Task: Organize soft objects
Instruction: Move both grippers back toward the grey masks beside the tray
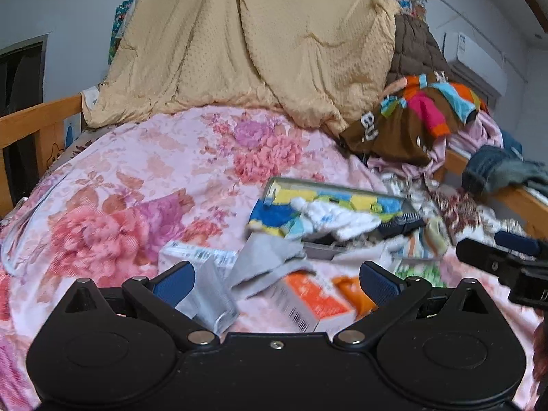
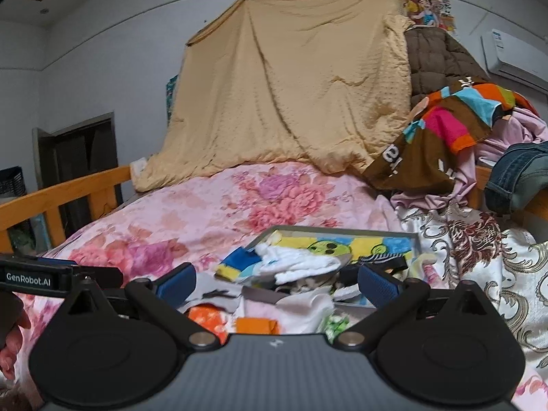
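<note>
You held your left gripper wide, nothing between its blue pads, above a grey folded cloth and an orange-and-white carton near you on the pink floral bedspread. Your right gripper was wide too, empty, near the shallow grey tray with a yellow-blue cartoon cloth and white knitted socks piled in it. A tan quilt hung at the far end.

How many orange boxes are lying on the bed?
2: one orange box lies between the left tool's fingers, a smaller orange box just right of it. More may hide under the clothes.
</note>
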